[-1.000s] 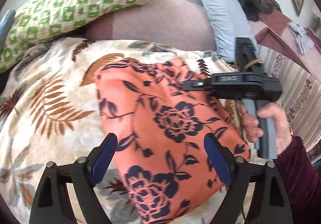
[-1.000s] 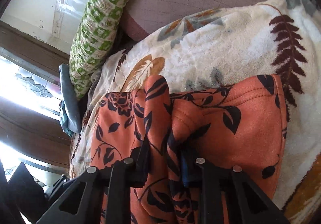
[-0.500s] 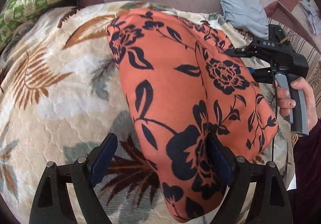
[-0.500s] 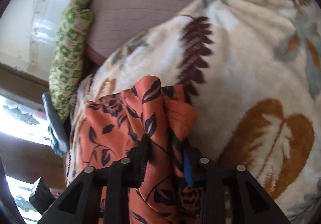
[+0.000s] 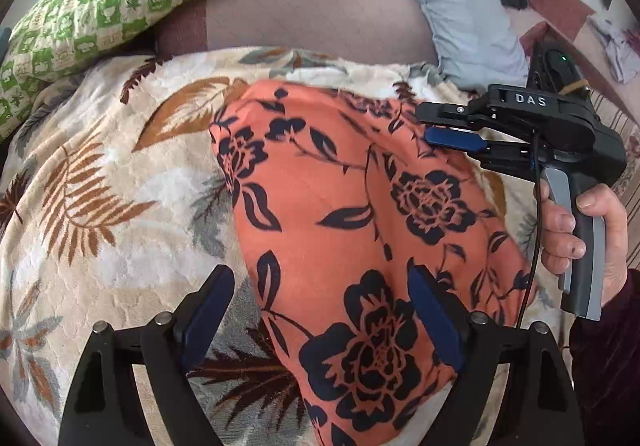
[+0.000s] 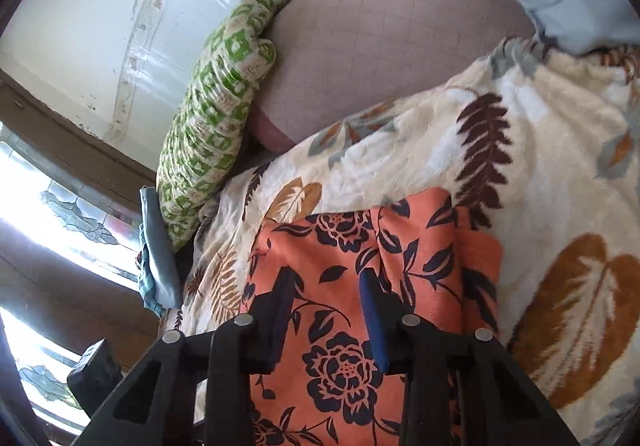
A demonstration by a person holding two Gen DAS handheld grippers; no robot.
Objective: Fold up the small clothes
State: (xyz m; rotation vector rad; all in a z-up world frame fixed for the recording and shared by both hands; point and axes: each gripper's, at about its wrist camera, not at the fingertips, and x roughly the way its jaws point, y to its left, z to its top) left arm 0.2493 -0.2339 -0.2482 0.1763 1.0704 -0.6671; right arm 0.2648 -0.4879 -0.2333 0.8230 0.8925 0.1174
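Garment (image 5: 340, 214), orange floral, lies folded on the leaf-print blanket (image 5: 100, 206); left gripper (image 5: 320, 310) hangs over its near end, jaws wide, empty; right gripper (image 5: 452, 126), at its far edge, has just narrowed, nothing clamped; unpinned, the fold may spring open.

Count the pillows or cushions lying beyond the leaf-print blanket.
3: green checked pillow far left; mauve cushion in the middle, against the blanket's far edge; pale blue pillow to the right. Others may lie out of view.
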